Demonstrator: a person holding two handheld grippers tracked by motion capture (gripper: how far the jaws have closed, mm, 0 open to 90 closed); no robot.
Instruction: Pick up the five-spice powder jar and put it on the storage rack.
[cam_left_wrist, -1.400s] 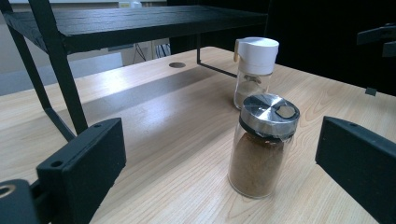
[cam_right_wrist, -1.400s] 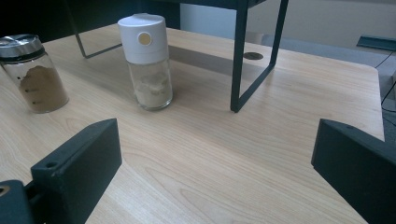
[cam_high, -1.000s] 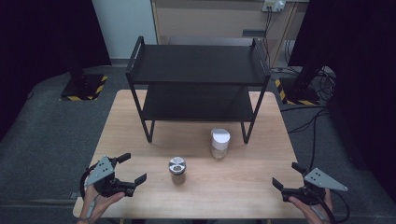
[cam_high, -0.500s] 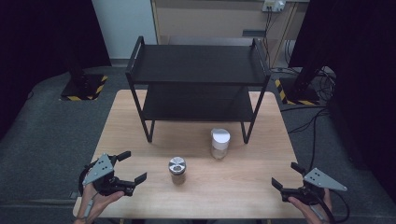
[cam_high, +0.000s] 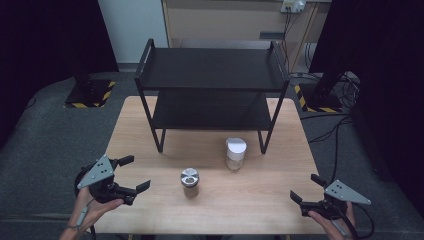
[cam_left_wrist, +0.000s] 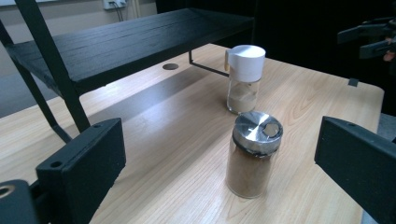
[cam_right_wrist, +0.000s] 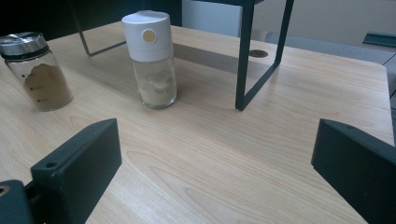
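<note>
At the wooden table (cam_high: 150, 130), I hold both grippers near its front edge, well apart from each other and from the two jars between them. My left gripper (cam_high: 131, 174) sits at the front left corner, jaws spread wide and empty, the grey plate on top tilted toward the camera. My right gripper (cam_high: 306, 188) rests at the front right corner, jaws likewise parted with nothing between them.

A glass jar with a silver lid (cam_high: 189, 182), filled with brown powder, stands upright near the middle of the table's front half. In the left gripper view it stands between the two jaws but farther out, untouched. A second jar with a white cap (cam_high: 235, 153), holding pale powder, stands upright behind and to the right of it, just in front of the black two-tier shelf (cam_high: 212, 67) and near the shelf's front right leg.

The shelf occupies the back half of the table, both tiers bare. Grey carpet (cam_high: 45, 145) surrounds the table.
</note>
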